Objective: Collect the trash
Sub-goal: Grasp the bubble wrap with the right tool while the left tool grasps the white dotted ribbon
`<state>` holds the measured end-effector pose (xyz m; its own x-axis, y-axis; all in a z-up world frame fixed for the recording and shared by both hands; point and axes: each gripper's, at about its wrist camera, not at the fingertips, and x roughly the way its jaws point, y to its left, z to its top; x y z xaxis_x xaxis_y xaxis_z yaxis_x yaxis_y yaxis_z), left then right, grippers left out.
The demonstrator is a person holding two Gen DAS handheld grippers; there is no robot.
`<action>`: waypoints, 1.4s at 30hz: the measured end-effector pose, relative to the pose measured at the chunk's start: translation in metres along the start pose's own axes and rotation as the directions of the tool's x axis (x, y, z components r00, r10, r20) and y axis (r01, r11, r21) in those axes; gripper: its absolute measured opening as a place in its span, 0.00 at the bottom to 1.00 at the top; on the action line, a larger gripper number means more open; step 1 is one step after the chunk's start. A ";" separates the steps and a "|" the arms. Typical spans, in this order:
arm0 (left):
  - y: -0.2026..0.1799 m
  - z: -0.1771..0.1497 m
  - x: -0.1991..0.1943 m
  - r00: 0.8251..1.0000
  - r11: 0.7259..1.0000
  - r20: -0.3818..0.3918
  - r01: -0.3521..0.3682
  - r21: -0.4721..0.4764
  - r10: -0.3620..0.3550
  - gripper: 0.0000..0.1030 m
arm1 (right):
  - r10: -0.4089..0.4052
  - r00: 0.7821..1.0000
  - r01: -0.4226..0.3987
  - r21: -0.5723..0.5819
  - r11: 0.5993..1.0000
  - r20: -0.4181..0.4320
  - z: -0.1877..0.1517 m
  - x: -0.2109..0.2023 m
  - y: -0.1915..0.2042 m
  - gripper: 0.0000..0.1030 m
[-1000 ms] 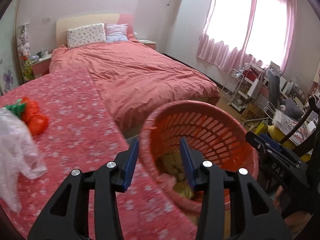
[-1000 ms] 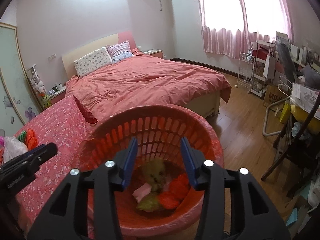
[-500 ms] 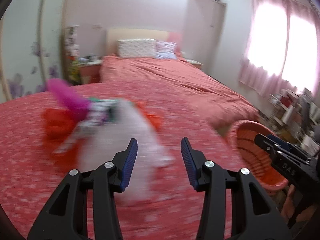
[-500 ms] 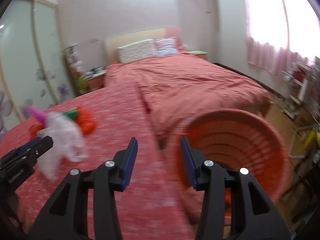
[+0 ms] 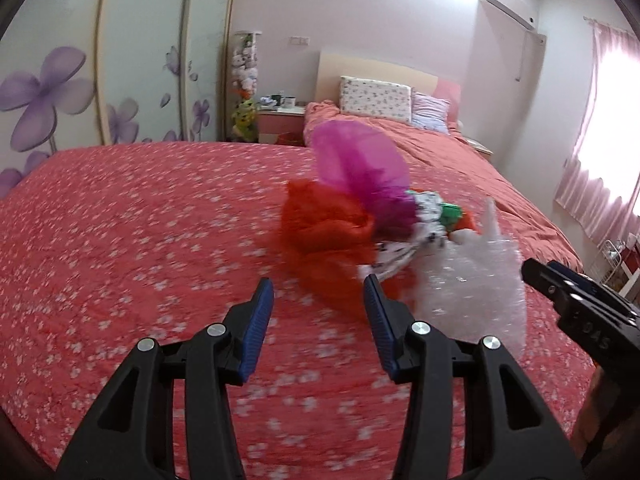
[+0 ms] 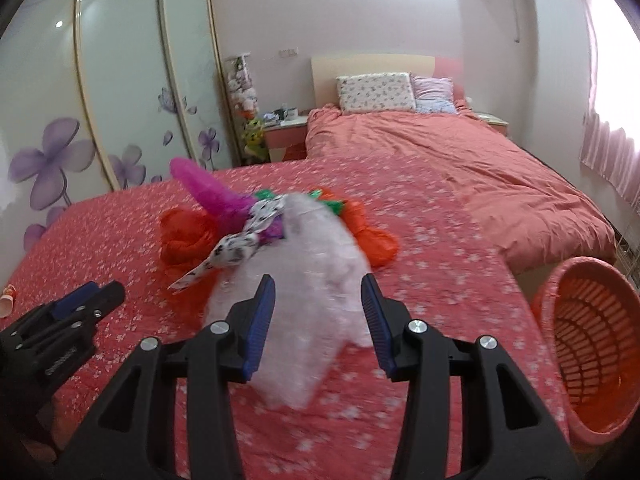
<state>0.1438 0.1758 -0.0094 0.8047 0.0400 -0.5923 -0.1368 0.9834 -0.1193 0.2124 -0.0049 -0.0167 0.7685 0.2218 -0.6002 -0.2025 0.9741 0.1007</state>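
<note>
The step in hand looked like going for the next bits of trash. To do it well, one bit should be picked at a time, from the near edge of the pile, and the jaws should be pushed well around the soft stuff before they are closed. Thin bags slip, so a bunched part would be best to pinch.

The trash was piled on the flowered cover (image 5: pixel 120 240): a clear bag (image 6: pixel 316 280), a red bag (image 5: pixel 324 232), a pink bag (image 5: pixel 360 168) and a spotted wrap (image 6: pixel 236 252), all touching. The basket (image 6: pixel 592 340) was seen off to the right, beside the cover's edge, well apart from the pile.

The left gripper (image 5: pixel 318 316) was tipped down at the cover, just short of the red bag. Its jaws were apart and nothing was held. The right gripper (image 6: pixel 318 312) was tipped down the same way, over the clear bag. Its jaws were apart too, and the bag was not pinched. Both views were blurred.
</note>
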 end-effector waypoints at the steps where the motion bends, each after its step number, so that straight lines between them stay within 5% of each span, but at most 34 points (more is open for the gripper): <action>1: 0.004 -0.002 -0.002 1.000 1.000 0.000 -0.003 -0.005 0.003 0.46 | -0.005 1.000 0.005 -0.001 1.000 -0.011 0.000 0.006 0.003 0.43; 6: 0.016 -0.005 -0.003 1.000 0.999 -0.009 -0.006 -0.035 0.006 0.47 | -0.021 0.998 0.020 -0.011 1.000 -0.051 -0.009 0.024 0.008 0.50; 8: 0.018 -0.006 0.000 1.000 0.999 -0.013 -0.005 -0.039 0.005 0.47 | -0.021 0.998 0.019 -0.035 0.999 -0.063 -0.013 0.028 0.013 0.37; 10: 0.019 -0.008 0.000 1.000 0.999 -0.017 -0.001 -0.043 0.000 0.47 | -0.017 0.997 0.012 -0.056 0.998 -0.078 -0.017 0.030 0.017 0.12; 13: 0.017 -0.008 0.000 1.000 0.999 -0.023 0.007 -0.046 -0.008 0.47 | -0.008 0.998 0.003 -0.065 0.998 -0.065 -0.019 0.024 0.016 0.07; 27: -0.022 0.000 0.004 0.997 0.997 -0.034 0.076 -0.016 -0.076 0.47 | -0.002 0.999 0.003 -0.034 0.999 0.040 -0.012 -0.036 -0.023 0.05; 42: -0.083 0.016 0.030 0.988 0.989 -0.057 0.144 0.044 -0.142 0.47 | -0.148 0.981 0.139 0.080 0.987 0.127 -0.012 -0.082 -0.098 0.05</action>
<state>0.1883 0.0983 -0.0040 0.7814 -0.1098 -0.6143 0.0063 0.9857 -0.1682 0.1618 -0.1196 0.0131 0.8610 0.0786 -0.5025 -0.0442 0.9958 0.0799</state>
